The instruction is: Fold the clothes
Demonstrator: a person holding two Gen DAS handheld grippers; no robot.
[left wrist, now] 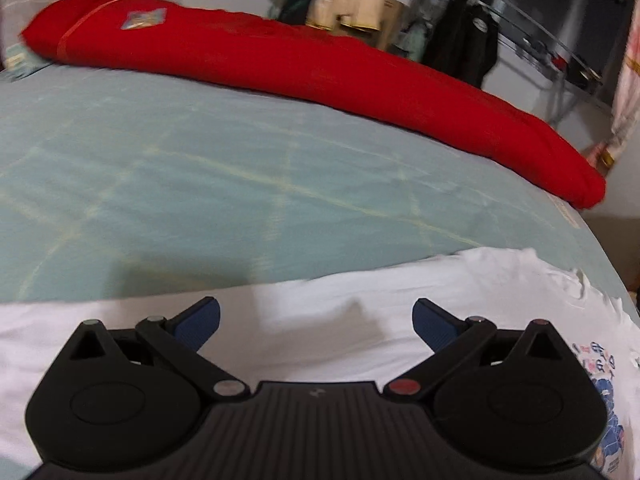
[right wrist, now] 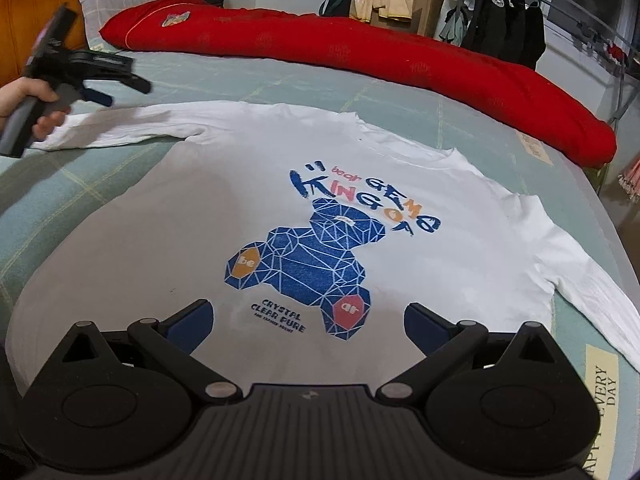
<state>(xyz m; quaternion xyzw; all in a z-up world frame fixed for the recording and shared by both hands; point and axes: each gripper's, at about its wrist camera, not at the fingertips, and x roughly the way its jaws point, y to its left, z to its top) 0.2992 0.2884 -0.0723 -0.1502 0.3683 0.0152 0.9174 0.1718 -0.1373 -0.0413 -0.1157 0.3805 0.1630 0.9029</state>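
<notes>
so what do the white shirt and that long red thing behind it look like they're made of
White shirt: looks like soft matte cotton knit, lying limp with a flat printed bear. Red bolster: plump stuffed fabric, matte, possibly fleece; too blurred to be sure.

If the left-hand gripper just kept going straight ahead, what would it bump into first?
Probably the white shirt right under its open jaws, then the green bedsheet; the red quilt lies farther back. Depth is hard to judge.

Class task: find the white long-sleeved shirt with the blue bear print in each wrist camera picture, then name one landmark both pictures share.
Left wrist view: the white shirt fills the bottom band, print only at the lower right edge.
Right wrist view: it lies spread flat across the centre, bear print facing up.
Shared landmark: the red quilt along the bed's far side.
</notes>
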